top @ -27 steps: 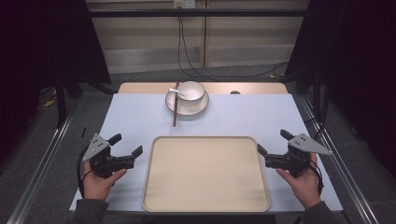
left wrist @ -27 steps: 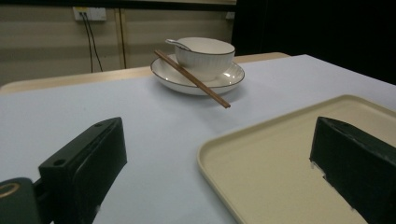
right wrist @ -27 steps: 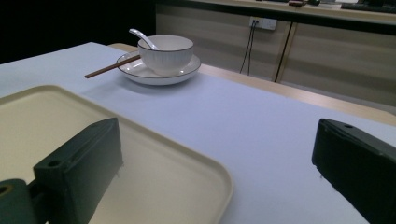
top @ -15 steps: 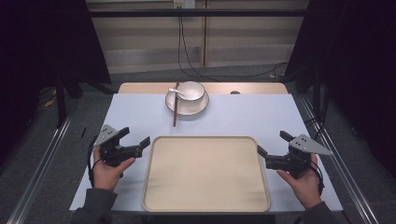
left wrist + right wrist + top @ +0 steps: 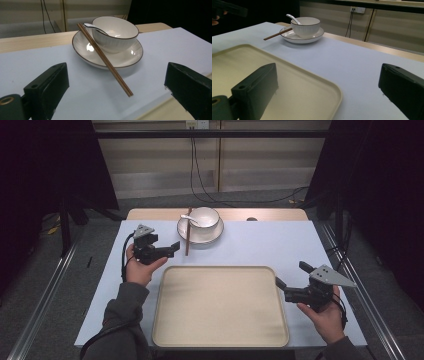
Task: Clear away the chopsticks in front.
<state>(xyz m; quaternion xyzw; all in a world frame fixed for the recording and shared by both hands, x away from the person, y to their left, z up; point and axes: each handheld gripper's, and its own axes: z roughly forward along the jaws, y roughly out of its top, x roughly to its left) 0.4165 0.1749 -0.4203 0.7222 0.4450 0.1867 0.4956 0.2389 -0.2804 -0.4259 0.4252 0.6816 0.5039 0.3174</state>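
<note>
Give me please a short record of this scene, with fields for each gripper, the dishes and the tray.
left gripper: jaws open, holding nothing, pointed at the chopsticks
right gripper: jaws open, holding nothing, at the tray's right edge
bowl: on the plate, spoon inside
chopsticks: leaning on the plate's rim, tips on the table
tray: nothing on it

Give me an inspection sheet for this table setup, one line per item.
Surface: table under pale blue cover, wooden strip at far edge.
Job's things: chopsticks leaning on plate rim; bowl with spoon on plate.
Clutter: beige tray, bare.
Grippers: left hand-held gripper open, aimed at chopsticks; right hand-held gripper open beside tray.
Cables: one trailing from left hand-held gripper; more down back wall.
Surroundings: dark, metal rails either side.
</note>
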